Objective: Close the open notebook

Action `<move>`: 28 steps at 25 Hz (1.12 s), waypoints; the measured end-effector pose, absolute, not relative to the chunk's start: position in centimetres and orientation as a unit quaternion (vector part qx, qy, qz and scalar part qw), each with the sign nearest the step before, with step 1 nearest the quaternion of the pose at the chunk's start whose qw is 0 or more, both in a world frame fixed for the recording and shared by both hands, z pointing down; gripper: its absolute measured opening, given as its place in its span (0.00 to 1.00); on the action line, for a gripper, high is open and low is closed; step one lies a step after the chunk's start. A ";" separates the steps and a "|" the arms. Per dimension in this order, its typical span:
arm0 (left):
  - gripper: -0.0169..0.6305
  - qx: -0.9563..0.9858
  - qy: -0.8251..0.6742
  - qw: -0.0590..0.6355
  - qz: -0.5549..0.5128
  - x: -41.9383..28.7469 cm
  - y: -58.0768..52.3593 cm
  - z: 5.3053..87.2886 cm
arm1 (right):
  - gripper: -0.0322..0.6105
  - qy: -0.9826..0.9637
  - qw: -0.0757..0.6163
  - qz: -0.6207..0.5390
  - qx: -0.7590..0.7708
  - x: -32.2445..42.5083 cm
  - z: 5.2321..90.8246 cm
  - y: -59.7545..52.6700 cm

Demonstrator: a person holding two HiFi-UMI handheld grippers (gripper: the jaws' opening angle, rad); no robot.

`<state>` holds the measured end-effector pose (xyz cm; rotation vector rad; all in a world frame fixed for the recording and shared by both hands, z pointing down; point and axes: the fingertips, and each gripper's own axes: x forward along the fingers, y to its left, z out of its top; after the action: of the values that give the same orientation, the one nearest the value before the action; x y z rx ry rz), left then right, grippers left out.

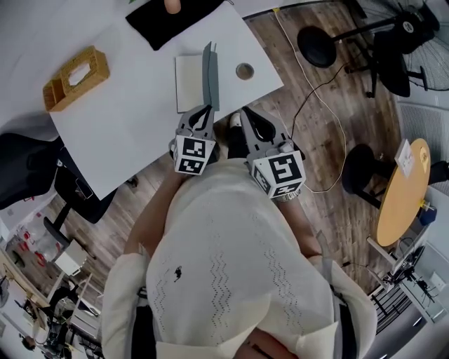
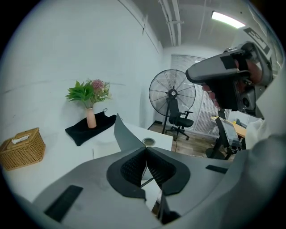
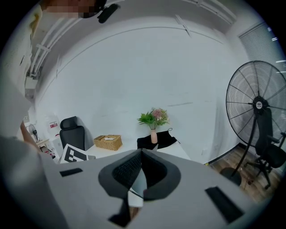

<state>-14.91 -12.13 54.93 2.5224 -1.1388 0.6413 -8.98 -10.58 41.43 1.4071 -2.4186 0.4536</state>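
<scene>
Head view: a person in a cream knit top (image 1: 231, 266) stands at a white table (image 1: 126, 126), a gripper in each hand. The notebook (image 1: 189, 83) lies open nr the table's near edge, with its white page flat and its grey cover (image 1: 210, 73) standing roughly upright along the page's right side. L gripper (image 1: 202, 114) points at the cover's near end and is just beside it; contact can't be made out. R gripper (image 1: 249, 120) sits to its right, at the table's edge, by the wood floor (image 1: 316, 140).

Left gripper view: jaws pressed together at the tips, nothing between them — the cover rises just beyond. Right gripper view: jaws likewise closed, empty.

Also on the table: a wicker basket (image 1: 76, 76) at far left, a black cloth (image 1: 175, 19) w/ a pink vase (image 2: 90, 117) of flowers on it, and a round cable port (image 1: 245, 71) beside the notebook. Behind the table — a pedestal fan (image 2: 172, 94) and an office chair (image 2: 181, 117).
</scene>
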 end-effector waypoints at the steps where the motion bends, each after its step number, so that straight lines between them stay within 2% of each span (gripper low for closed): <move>1: 0.05 0.876 -0.400 0.152 0.223 -15.2 -12.2 55.0 | 0.05 -0.844 0.154 0.158 0.489 -9.1 41.4 -10.7; 28: 0.05 0.820 -0.473 0.212 0.242 -20.8 -12.7 59.0 | 0.05 -0.859 0.171 0.156 0.456 -11.5 42.3 -11.4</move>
<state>-20.77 -12.73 59.04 2.2771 -1.3142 0.6718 -11.45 -11.43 42.27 1.2942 -2.4396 0.4430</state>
